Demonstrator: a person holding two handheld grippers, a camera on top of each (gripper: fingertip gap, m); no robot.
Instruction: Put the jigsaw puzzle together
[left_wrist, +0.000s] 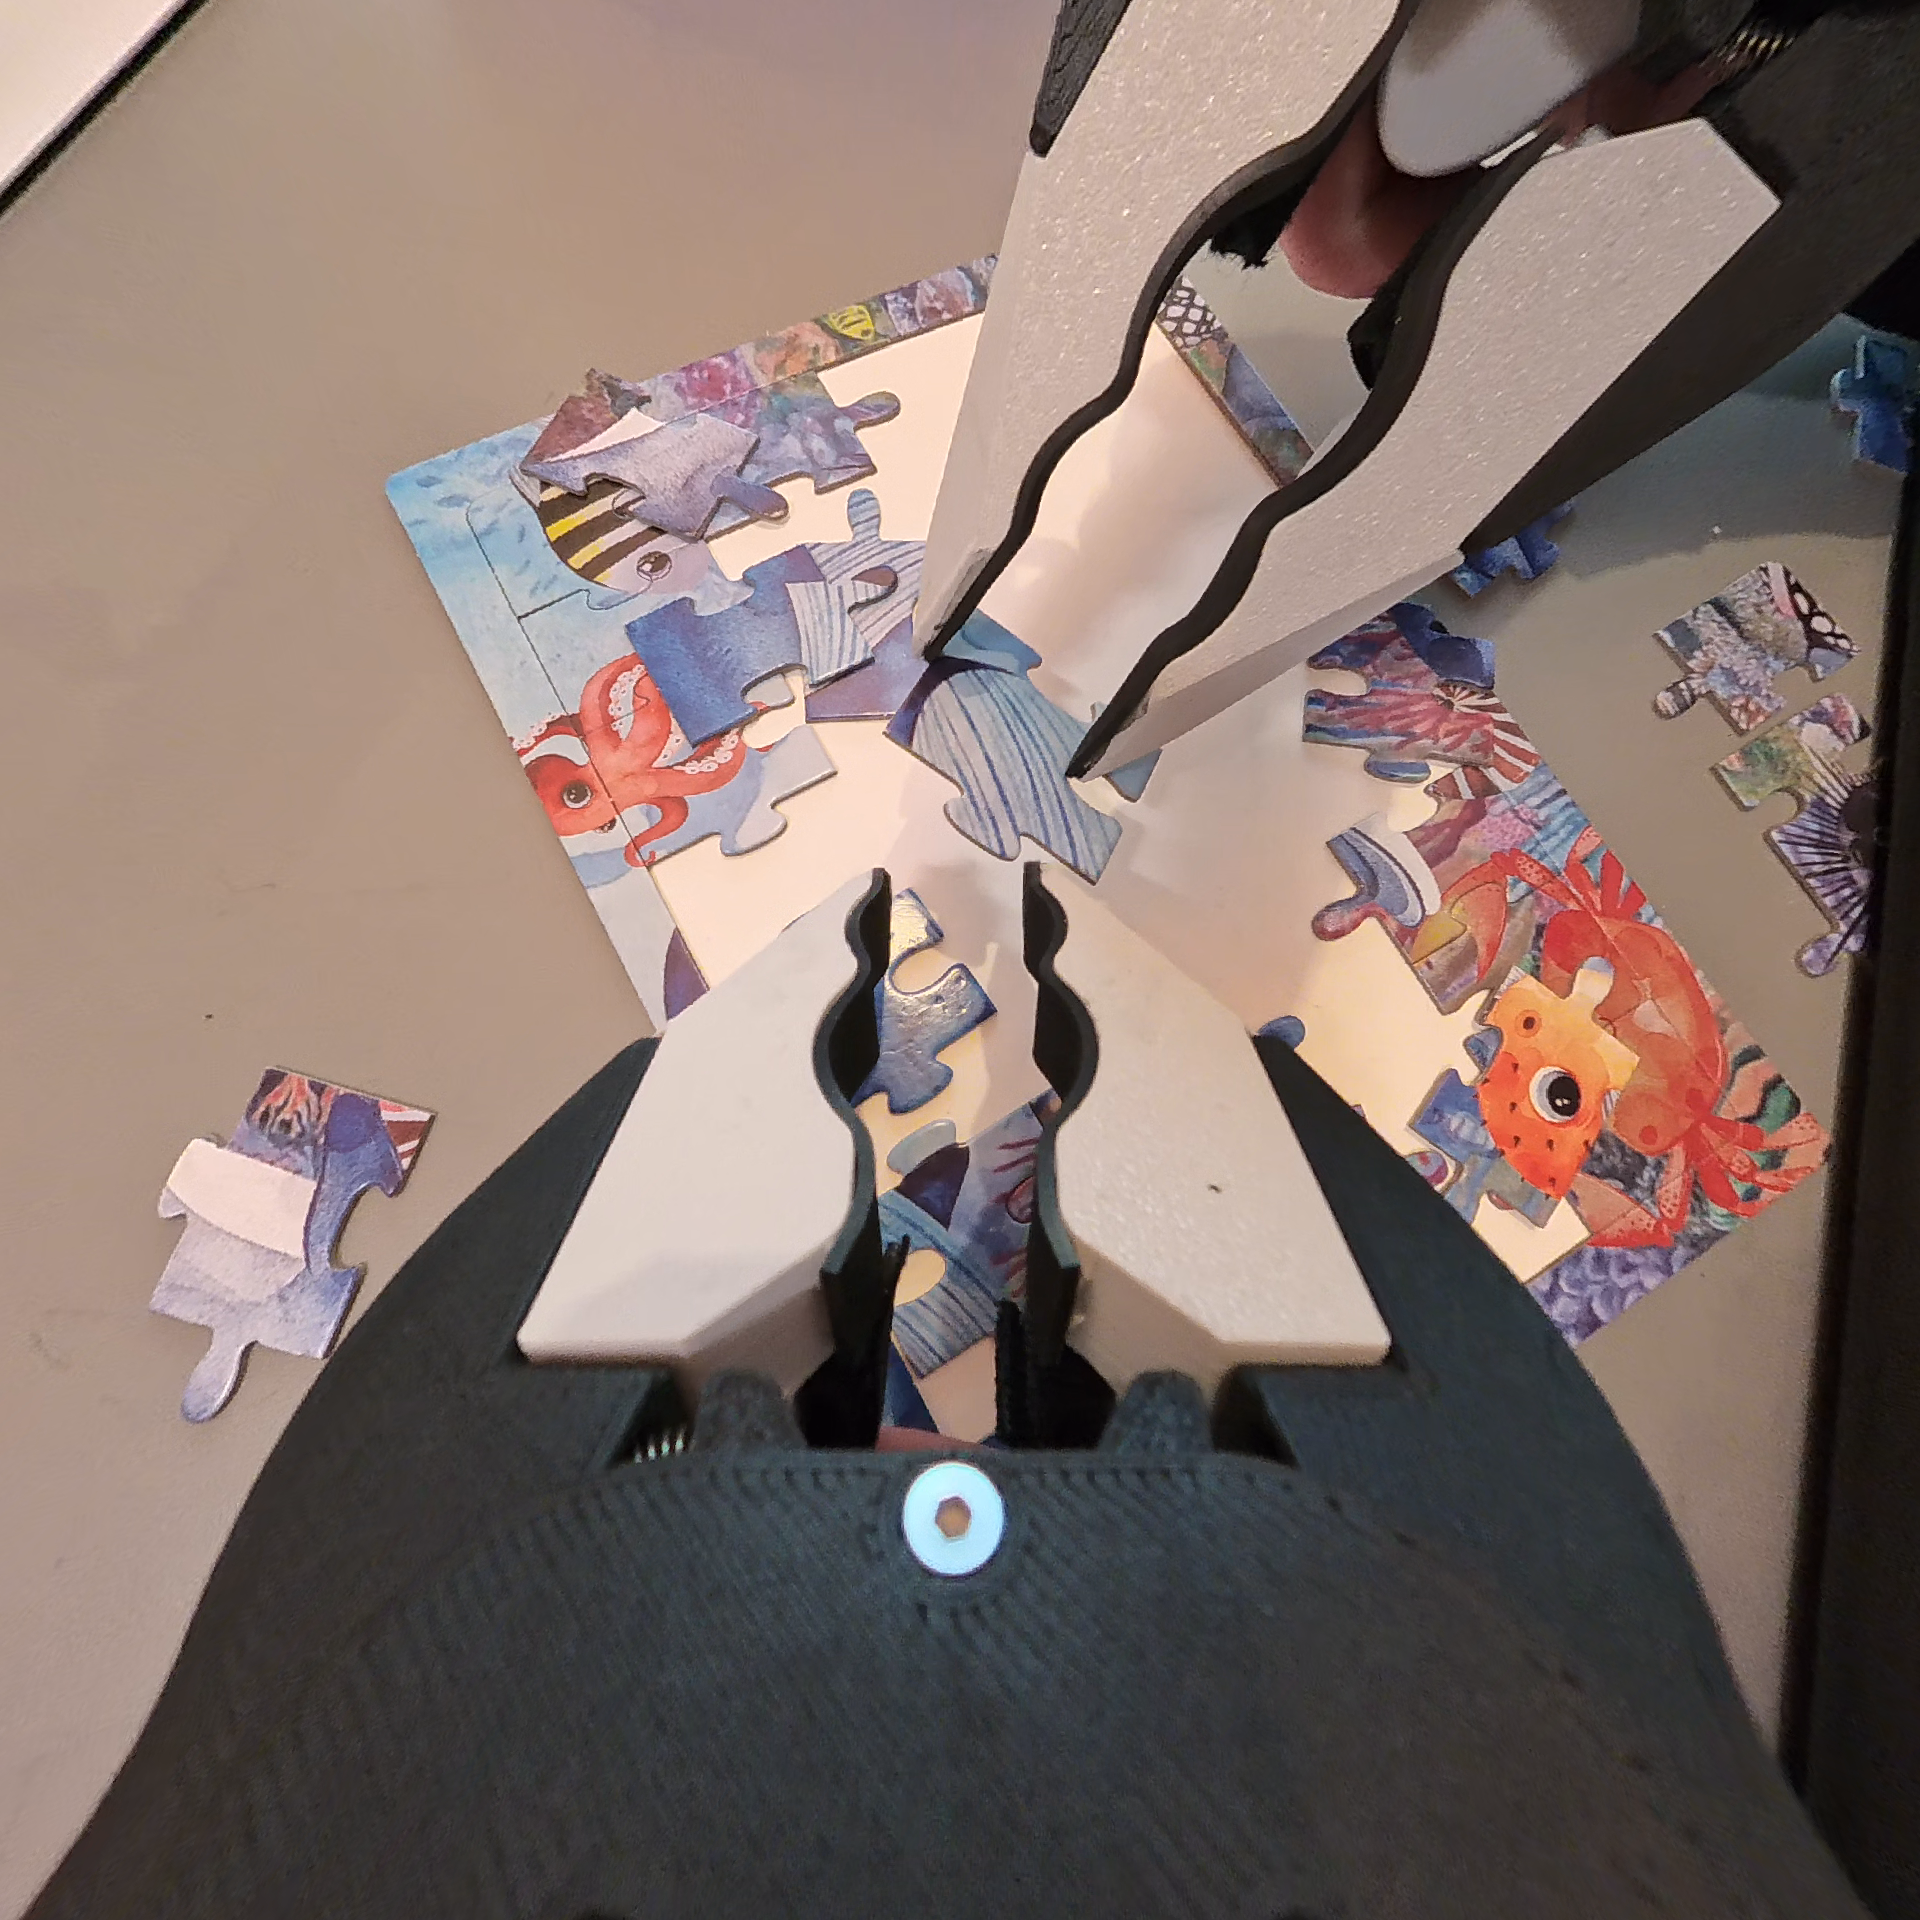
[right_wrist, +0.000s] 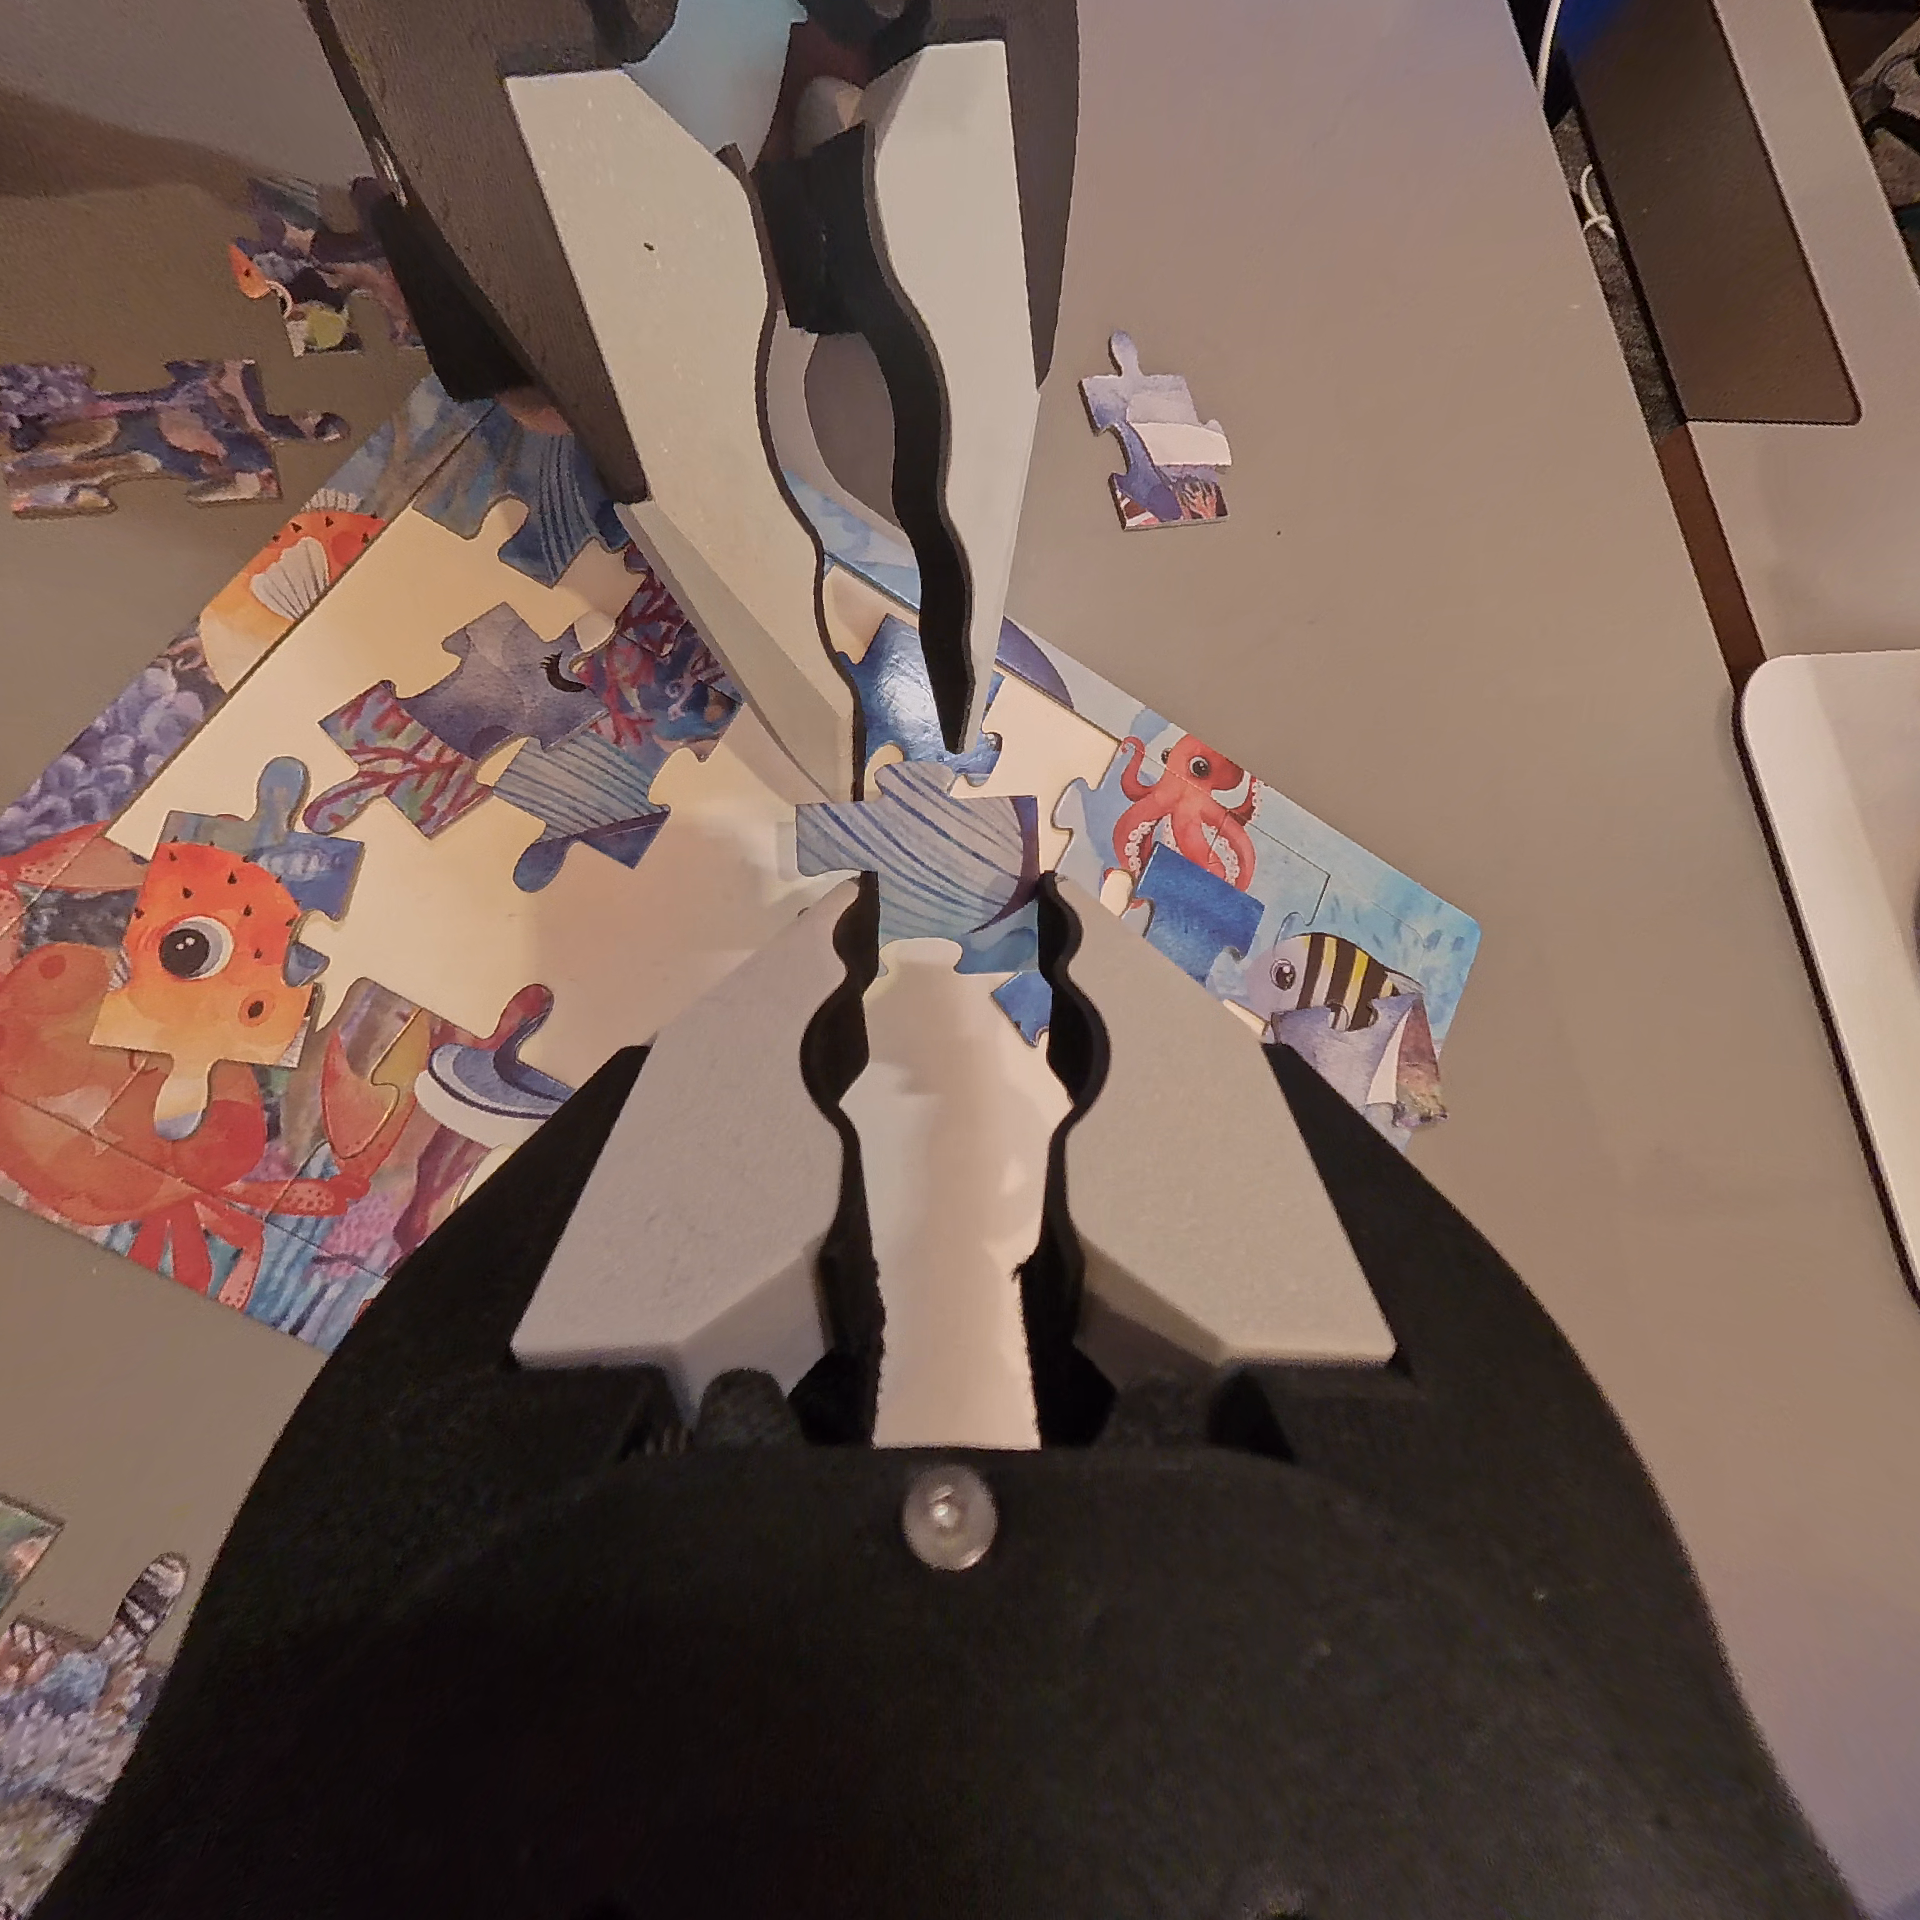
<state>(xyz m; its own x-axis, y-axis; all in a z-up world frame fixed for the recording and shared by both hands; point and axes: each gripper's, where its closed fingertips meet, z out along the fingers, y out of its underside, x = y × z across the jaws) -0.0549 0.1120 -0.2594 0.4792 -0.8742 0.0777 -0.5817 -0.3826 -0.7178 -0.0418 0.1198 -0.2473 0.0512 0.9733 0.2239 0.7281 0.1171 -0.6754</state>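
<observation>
**Two grippers meet over a half-built sea-life puzzle**

A jigsaw puzzle tray (left_wrist: 582, 883) lies at an angle on a grey table (left_wrist: 260, 727), its cream backing bare across the middle. Pieces are already seated at its edges: a red octopus (left_wrist: 613, 769) and a striped fish (left_wrist: 603, 540) along one side, an orange crab (left_wrist: 1621, 1039) with a spotted orange fish (left_wrist: 1548, 1101) on the opposite side.

The right gripper (left_wrist: 1003, 712) comes down from the top of the left wrist view with its jaws parted. Its two fingertips stand at either side of a blue-striped piece (left_wrist: 1013, 774) that lies on the bare backing near the middle of the tray. Whether the tips press on the piece or only stand at its edges cannot be told. In the right wrist view the same piece (right_wrist: 935, 868) sits just beyond that gripper's parted tips.

The left gripper (left_wrist: 956, 883) is also open, with a gap between its tips, and holds nothing. It hovers just beside the striped piece, above a dark blue piece (left_wrist: 925, 1008) that shows between its fingers.

Loose pieces lie off the tray: one with a torn white patch (left_wrist: 275, 1226) on the table, well apart from the tray, and several purple and coral ones (left_wrist: 1756, 665) on the other side.
</observation>
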